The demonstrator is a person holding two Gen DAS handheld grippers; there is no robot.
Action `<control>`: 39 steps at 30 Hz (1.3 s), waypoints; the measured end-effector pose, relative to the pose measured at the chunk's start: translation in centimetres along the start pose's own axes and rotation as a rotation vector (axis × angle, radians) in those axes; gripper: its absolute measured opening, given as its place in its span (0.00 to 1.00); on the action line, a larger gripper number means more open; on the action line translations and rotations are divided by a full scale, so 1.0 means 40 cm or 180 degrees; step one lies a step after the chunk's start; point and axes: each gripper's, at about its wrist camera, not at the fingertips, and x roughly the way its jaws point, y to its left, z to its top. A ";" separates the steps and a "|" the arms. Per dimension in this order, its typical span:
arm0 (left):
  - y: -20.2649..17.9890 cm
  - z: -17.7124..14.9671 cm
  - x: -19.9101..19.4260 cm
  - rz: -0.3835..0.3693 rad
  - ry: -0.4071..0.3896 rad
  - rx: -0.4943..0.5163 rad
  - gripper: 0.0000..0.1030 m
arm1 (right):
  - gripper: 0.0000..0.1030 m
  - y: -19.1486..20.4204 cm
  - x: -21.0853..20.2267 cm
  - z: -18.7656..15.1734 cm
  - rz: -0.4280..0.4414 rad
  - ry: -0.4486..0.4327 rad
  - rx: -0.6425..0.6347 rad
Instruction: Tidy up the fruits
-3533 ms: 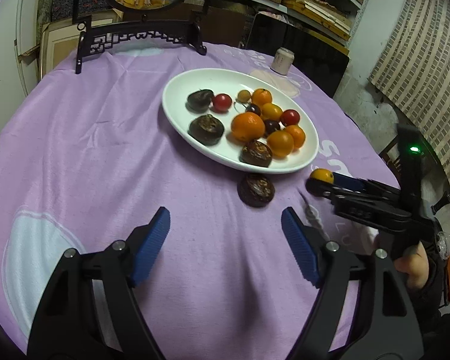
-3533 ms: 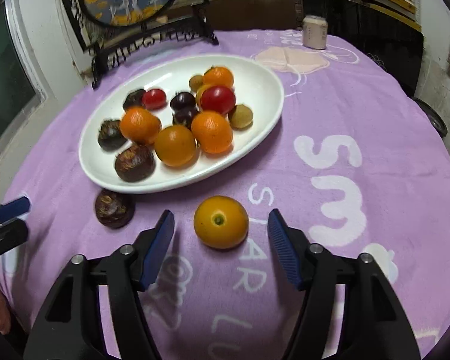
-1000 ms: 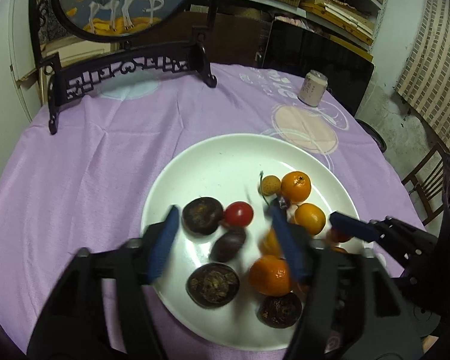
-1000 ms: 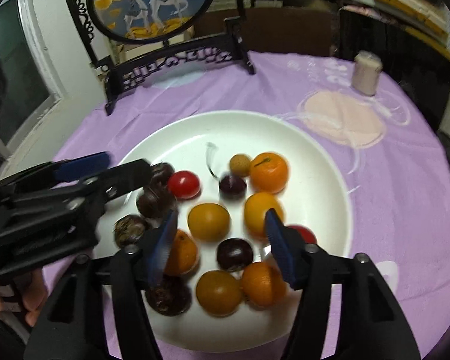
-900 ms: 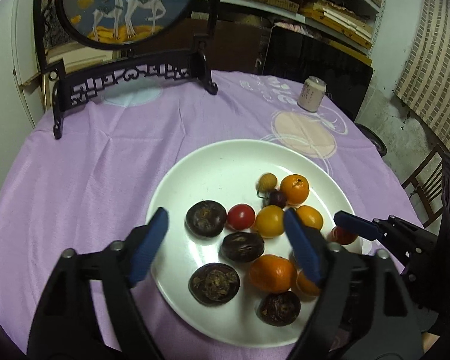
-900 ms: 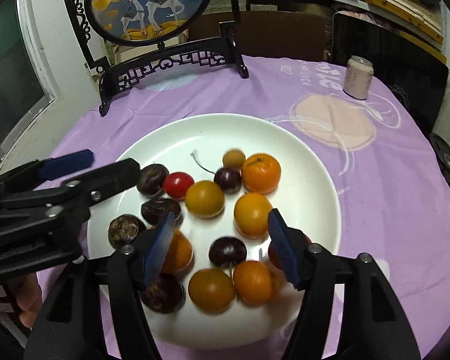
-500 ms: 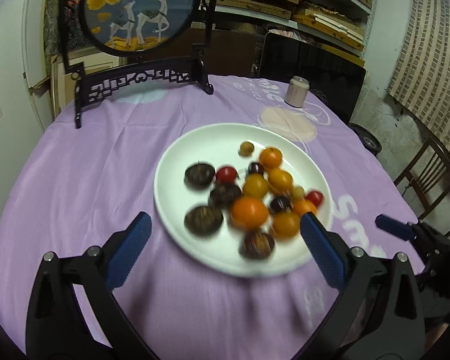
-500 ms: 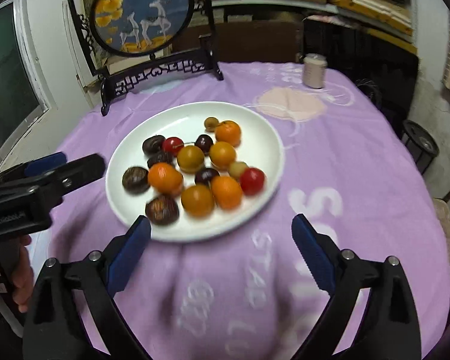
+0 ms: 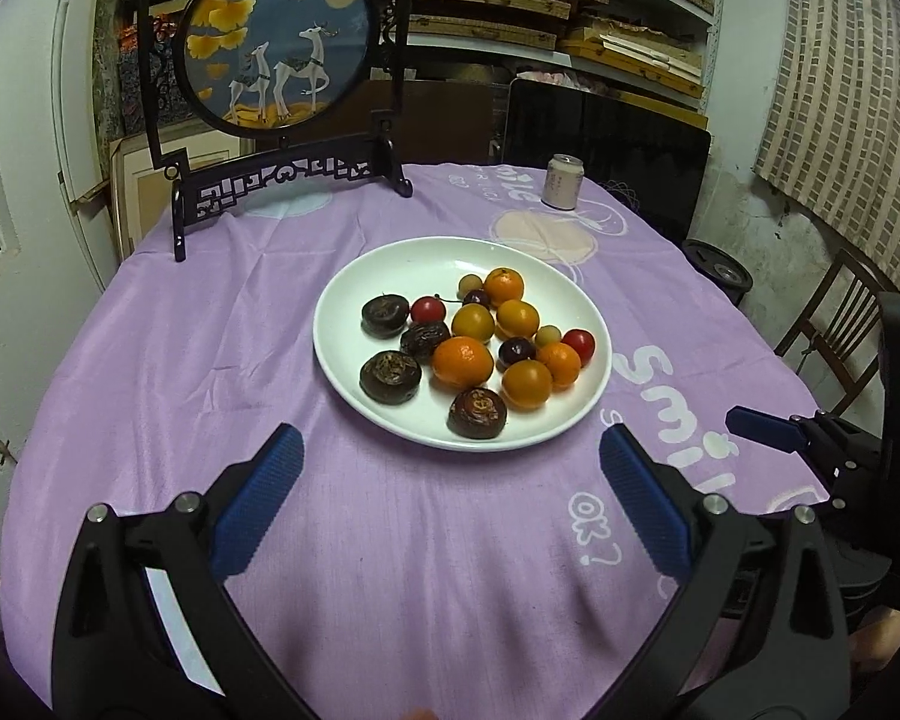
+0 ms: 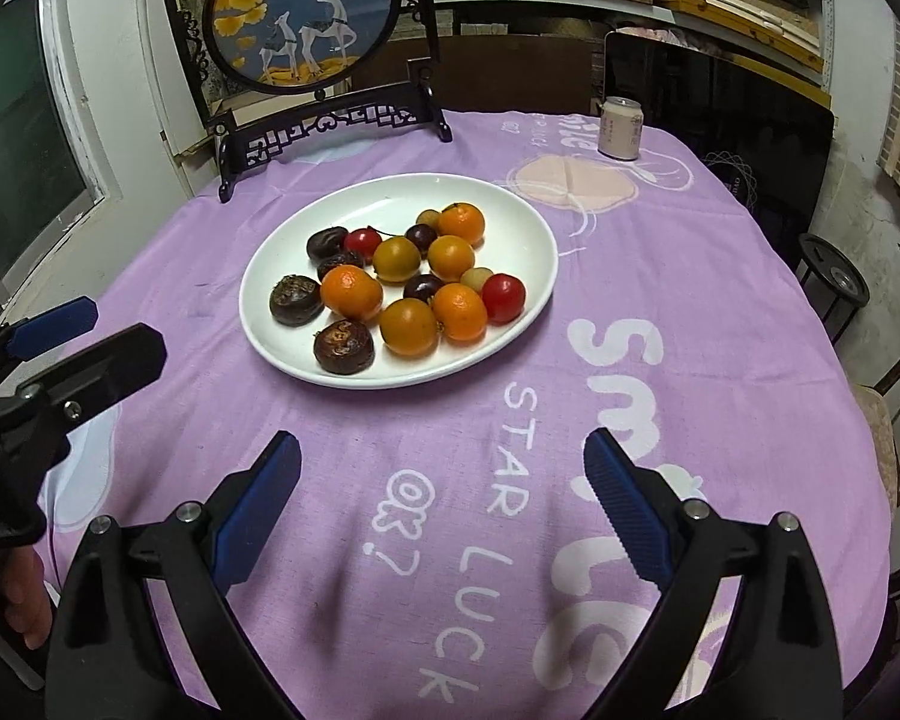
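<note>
A white oval plate [image 9: 384, 264] sits mid-table on the purple cloth; it also shows in the right wrist view [image 10: 306, 222]. It holds several fruits: oranges such as the big one [image 9: 462, 363] [image 10: 351, 291], dark brown fruits [image 9: 477, 413] [image 10: 343, 346], red tomatoes [image 9: 578, 344] [image 10: 503, 297] and dark cherries. My left gripper [image 9: 450, 480] is open and empty, hovering near the table's front edge, short of the plate. My right gripper [image 10: 441, 480] is open and empty, to the right of it.
A dark carved stand with a round deer picture [image 9: 276, 42] stands at the table's back left. A drink can [image 9: 563, 181] stands at the back right. Shelves and a dark screen lie behind. A wooden chair [image 9: 834, 318] is to the right.
Both grippers have pulled back from over the plate toward the table's front edge and opened wider. The loose orange and the dark fruit from the cloth now lie on the plate.
</note>
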 end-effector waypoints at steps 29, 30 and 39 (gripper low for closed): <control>-0.008 0.003 0.000 0.0012 0.0020 0.0053 0.98 | 0.93 0.008 -0.006 0.004 0.0079 0.0009 -0.0003; -0.009 0.003 0.000 0.0006 0.0016 0.0056 0.98 | 0.93 0.008 -0.006 0.004 0.0084 0.0006 -0.0003; -0.018 0.001 -0.004 -0.0027 0.0055 0.0069 0.98 | 0.93 0.011 -0.018 0.005 0.0095 -0.0004 -0.0013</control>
